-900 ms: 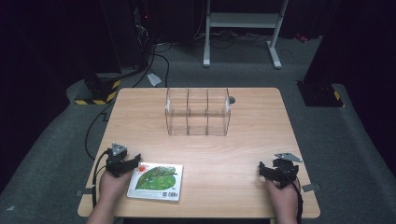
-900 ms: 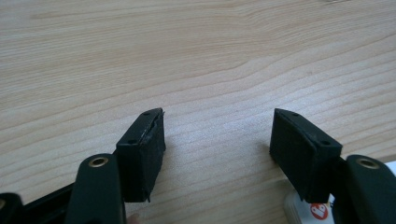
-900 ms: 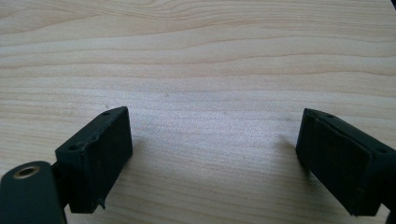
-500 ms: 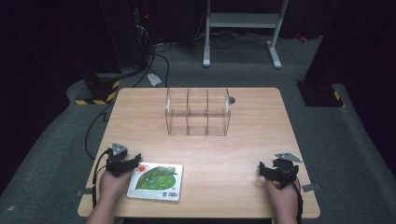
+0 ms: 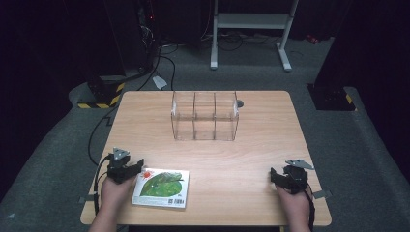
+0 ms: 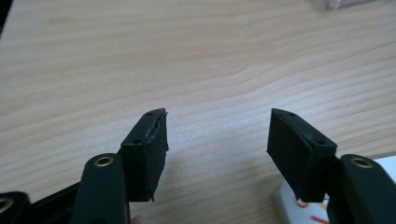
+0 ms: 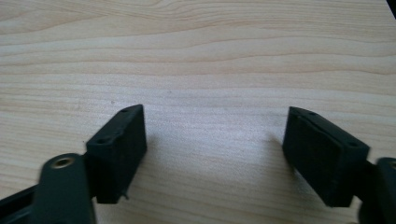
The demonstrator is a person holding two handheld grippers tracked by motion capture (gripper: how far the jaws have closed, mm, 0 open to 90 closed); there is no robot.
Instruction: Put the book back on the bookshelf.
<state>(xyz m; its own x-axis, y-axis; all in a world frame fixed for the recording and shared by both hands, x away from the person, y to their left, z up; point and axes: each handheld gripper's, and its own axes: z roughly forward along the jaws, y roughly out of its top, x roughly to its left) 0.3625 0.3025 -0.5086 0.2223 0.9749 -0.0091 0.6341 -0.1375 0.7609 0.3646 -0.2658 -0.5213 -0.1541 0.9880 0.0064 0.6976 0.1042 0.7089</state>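
Observation:
A flat white booklet with a green leaf picture (image 5: 161,187) lies near the table's front left edge. My left gripper (image 5: 124,166) rests just left of it, open, jaws wide apart over bare wood (image 6: 217,135); a white corner of the booklet (image 6: 287,205) shows by the right jaw. My right gripper (image 5: 290,175) sits at the front right of the table, open with nothing between its fingers (image 7: 212,149). A clear plastic box with three compartments (image 5: 205,116) stands at the middle back of the wooden table (image 5: 241,159).
Black cables (image 5: 99,140) trail off the table's left side to the floor. A white metal stand (image 5: 251,21) is behind the table, and a yellow-black striped block (image 5: 99,101) lies on the floor at left.

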